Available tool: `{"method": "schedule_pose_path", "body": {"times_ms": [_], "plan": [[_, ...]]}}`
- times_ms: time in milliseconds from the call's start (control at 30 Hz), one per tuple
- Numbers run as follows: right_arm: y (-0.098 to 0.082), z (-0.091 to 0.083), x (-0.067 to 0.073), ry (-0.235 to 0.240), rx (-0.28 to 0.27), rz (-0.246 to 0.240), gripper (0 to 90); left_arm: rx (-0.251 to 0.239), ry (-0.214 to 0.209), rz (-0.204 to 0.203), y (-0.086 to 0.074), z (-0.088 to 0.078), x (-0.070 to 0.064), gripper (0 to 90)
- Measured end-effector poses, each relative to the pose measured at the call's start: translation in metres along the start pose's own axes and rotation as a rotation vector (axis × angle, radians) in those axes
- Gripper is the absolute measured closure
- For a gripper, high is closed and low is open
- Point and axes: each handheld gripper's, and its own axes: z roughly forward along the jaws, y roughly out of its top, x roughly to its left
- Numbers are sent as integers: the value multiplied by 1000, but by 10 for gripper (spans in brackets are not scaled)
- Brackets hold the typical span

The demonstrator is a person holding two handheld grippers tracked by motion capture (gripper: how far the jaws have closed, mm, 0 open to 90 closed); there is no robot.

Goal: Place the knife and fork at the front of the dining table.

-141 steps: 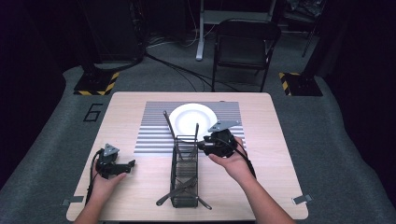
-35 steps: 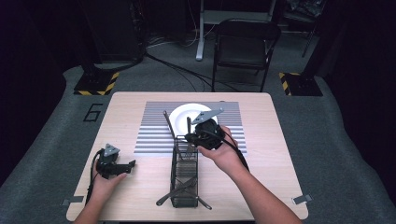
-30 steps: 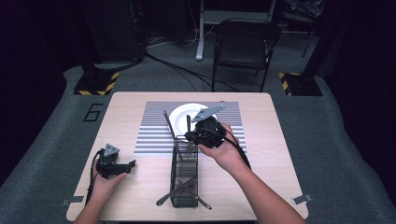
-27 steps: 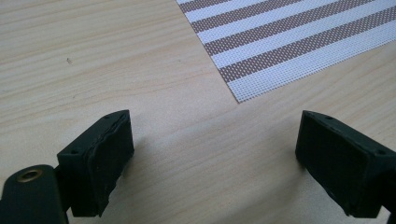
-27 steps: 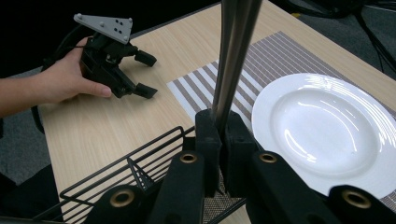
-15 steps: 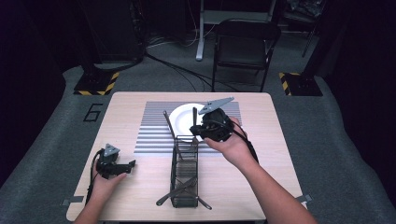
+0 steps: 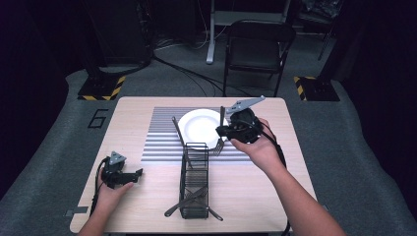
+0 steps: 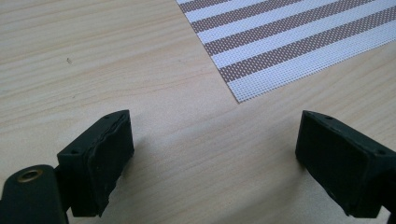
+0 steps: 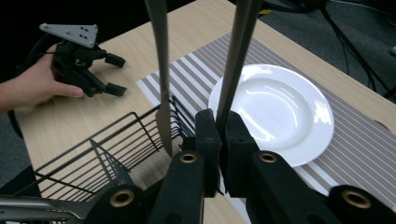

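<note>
The fork (image 7: 220, 132), clamped between the right gripper (image 9: 219, 135)'s fingers, hangs above the plate (image 7: 199, 129)'s near rim, just beyond the black wire basket (image 7: 195, 183). Nearer, the left gripper (image 7: 120, 174) rests on the desk (image 7: 128, 118), fingers apart on nothing.

The right gripper (image 7: 227, 132) is raised above the table (image 7: 295, 162), its forearm reaching in from the near edge, and its jaws are clamped together on a thin metal handle. The left gripper (image 7: 135, 174) rests low by the table's near left corner, jaws spread wide with nothing between them, the hand cupped behind it.
</note>
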Motion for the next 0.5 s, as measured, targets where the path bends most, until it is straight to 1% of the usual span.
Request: {"method": "schedule_pose_path", "body": {"times_ms": [33, 100, 133, 167, 267, 333, 500], "plan": [[-1, 0, -3, -7, -2, -7, 871, 0, 0, 0, 0, 0, 0, 111], [-4, -1, -7, -21, 3, 3, 871, 0, 0, -1, 0, 0, 0, 111], [-5, -1, -9, -26, 3, 0, 871, 0, 0, 0, 0, 0, 0, 111], [-6, -1, -10, -30, 6, 11, 871, 0, 0, 0, 0, 0, 0, 111], [-10, 1, -14, -45, -1, 17, 871, 0, 0, 0, 0, 0, 0, 111], [-12, 2, -16, -48, -3, 10, 871, 0, 0, 0, 0, 0, 0, 111], [-20, 10, -22, -75, 2, 21, 871, 0, 0, 0, 0, 0, 0, 112]]}}
